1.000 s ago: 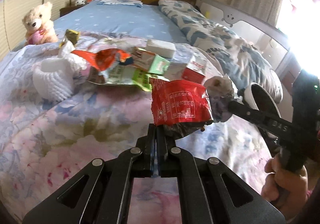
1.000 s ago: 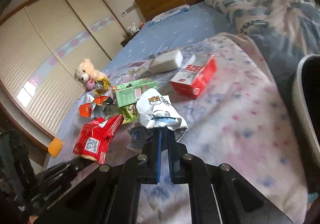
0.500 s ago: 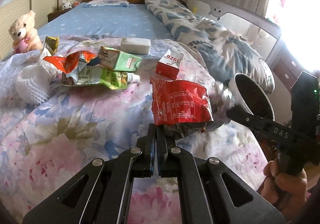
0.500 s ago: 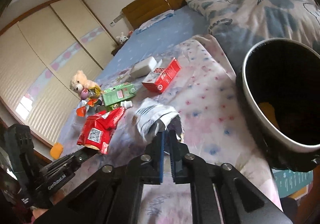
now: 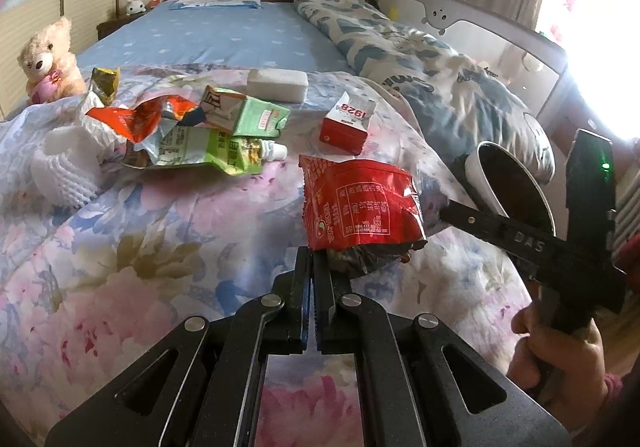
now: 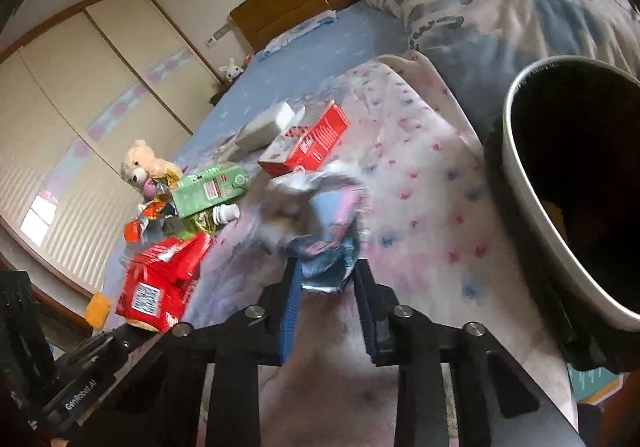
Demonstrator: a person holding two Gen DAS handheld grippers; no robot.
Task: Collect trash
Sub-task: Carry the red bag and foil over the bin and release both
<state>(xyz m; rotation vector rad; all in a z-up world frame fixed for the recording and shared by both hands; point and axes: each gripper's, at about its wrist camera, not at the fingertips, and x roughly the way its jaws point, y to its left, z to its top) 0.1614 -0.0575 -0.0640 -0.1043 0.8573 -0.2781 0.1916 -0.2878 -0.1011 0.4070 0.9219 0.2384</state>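
Note:
My left gripper (image 5: 311, 267) is shut on a red snack bag (image 5: 358, 205), held above the flowered bedspread; the bag also shows in the right wrist view (image 6: 160, 279). My right gripper (image 6: 326, 279) is open, and a crumpled white wrapper (image 6: 316, 211) sits blurred between and just beyond its jaws, loose. A trash bin with a white rim (image 6: 532, 191) and dark inside stands at the bed's right edge, close to the right gripper; it also shows in the left wrist view (image 5: 516, 183).
On the bed lie a green carton (image 5: 244, 113), a red box (image 5: 348, 123), a white block (image 5: 278, 83), an orange wrapper (image 5: 140, 117), a green pouch (image 5: 200, 153) and a white knitted thing (image 5: 68, 163). A teddy bear (image 5: 48, 59) sits far left.
My right gripper has opened and the white wrapper has come loose, blurred by motion. The bin has come closer on the right. The left gripper still holds the red bag.

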